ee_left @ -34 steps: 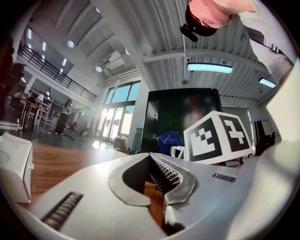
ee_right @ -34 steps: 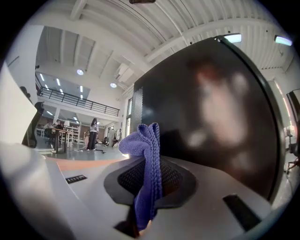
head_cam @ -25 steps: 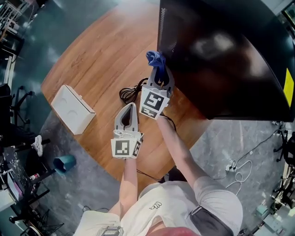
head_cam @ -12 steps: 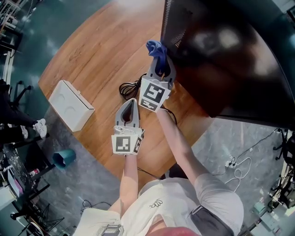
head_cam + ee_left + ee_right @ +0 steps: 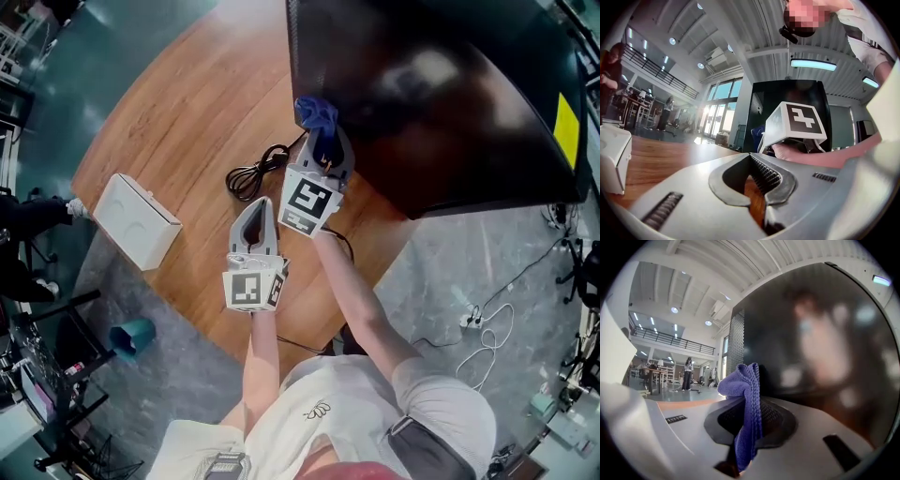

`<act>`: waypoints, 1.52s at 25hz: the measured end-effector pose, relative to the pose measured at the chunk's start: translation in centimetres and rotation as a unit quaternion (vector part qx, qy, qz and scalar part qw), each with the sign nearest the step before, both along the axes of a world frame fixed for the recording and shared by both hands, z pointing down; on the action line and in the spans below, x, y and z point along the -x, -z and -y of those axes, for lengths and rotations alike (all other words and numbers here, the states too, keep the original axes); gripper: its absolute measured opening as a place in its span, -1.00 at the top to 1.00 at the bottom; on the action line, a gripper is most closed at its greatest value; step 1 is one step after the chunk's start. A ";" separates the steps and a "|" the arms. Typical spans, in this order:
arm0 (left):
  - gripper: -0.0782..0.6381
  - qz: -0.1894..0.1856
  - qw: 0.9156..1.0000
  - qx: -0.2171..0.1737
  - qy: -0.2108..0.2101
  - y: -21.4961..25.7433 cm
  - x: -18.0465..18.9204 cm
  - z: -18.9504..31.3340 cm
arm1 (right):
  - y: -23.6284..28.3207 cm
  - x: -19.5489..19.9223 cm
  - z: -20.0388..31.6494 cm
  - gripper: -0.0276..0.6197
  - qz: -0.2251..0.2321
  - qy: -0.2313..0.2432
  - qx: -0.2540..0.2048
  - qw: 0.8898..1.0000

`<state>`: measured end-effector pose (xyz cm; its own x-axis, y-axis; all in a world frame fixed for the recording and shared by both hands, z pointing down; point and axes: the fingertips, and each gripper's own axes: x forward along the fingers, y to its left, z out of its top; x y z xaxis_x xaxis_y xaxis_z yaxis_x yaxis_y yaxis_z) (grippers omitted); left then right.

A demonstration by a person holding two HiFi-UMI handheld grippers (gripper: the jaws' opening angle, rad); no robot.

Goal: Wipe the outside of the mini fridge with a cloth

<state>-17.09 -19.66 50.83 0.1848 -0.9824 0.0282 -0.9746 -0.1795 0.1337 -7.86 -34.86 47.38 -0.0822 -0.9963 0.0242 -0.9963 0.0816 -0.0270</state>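
**R claw on cloth at fridge edge, L claw idle**

- Grippers: 2. Right gripper (image 5: 323, 142) is clamped on 1 blue-purple cloth (image 5: 317, 114). In the right gripper view the cloth (image 5: 748, 404) is pinched between the jaws, with a bunched end sticking out past the tips.
- Left gripper (image 5: 255, 212): jaws together, nothing in them. The left gripper view shows the toothed pads meeting, w/ only wood visible through the gap behind. It sits low over the table (image 5: 178, 103), beside and behind the right one.
- Mini fridge (image 5: 441, 103): 1, black and glossy, standing on the table's far-right part. There's 1 yellow sticker (image 5: 565, 117) on it near the right edge.
- Cloth pos: right at the fridge's near-left corner in head view. Right gripper view has the dark fridge wall (image 5: 820, 343) just behind the cloth. Can't tell if they actually touch.
- Other stuff on the table: 1 white box (image 5: 136, 220) at the left edge, well apart from the grippers, and 1 coiled black cable (image 5: 251, 172) between box and fridge, just left of the right gripper.
- Floor: 1 teal cup (image 5: 131, 336) lower left, and white cabling (image 5: 487, 342) lower right.
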 end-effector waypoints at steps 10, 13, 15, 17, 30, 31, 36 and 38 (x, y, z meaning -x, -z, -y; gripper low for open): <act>0.77 -0.004 0.999 -0.021 -0.039 2.6 -4.6 -2.1 | 0.9 -8.7 -5.8 0.73 -0.021 -0.051 0.001 0.998; 0.77 -0.005 0.998 -0.028 -0.050 3.4 -6.5 -3.0 | 1.2 -11.4 -7.6 0.73 -0.026 -0.065 -0.001 0.998; 0.77 -0.005 0.998 -0.032 -0.062 3.9 -8.0 -3.6 | 1.4 -13.4 -8.8 0.73 -0.030 -0.077 -0.002 0.997; 0.77 -0.004 0.997 -0.035 -0.076 4.2 -9.5 -4.1 | 1.6 -15.4 -9.9 0.73 -0.032 -0.090 -0.004 0.995; 0.77 0.001 0.993 -0.049 -0.109 5.8 -14.4 -7.1 | 2.3 -22.9 -14.2 0.73 -0.061 -0.131 -0.006 0.990; 0.77 -0.001 0.993 -0.050 -0.107 5.9 -14.6 -7.2 | 2.3 -23.5 -14.4 0.73 -0.062 -0.134 -0.005 0.989; 0.77 0.002 0.993 -0.059 -0.106 6.7 -15.2 -7.5 | 2.4 -24.7 -15.0 0.73 -0.076 -0.135 -0.004 0.988; 0.77 0.006 0.992 -0.063 -0.108 7.1 -15.5 -7.7 | 2.3 -25.5 -15.2 0.73 -0.077 -0.146 0.001 0.986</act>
<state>-1.60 -11.94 43.71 0.3926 -0.9154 -0.0889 -0.9126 -0.3997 0.0857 17.61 -19.63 45.09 0.2139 -0.9767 0.0159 -0.9694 -0.2103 0.1269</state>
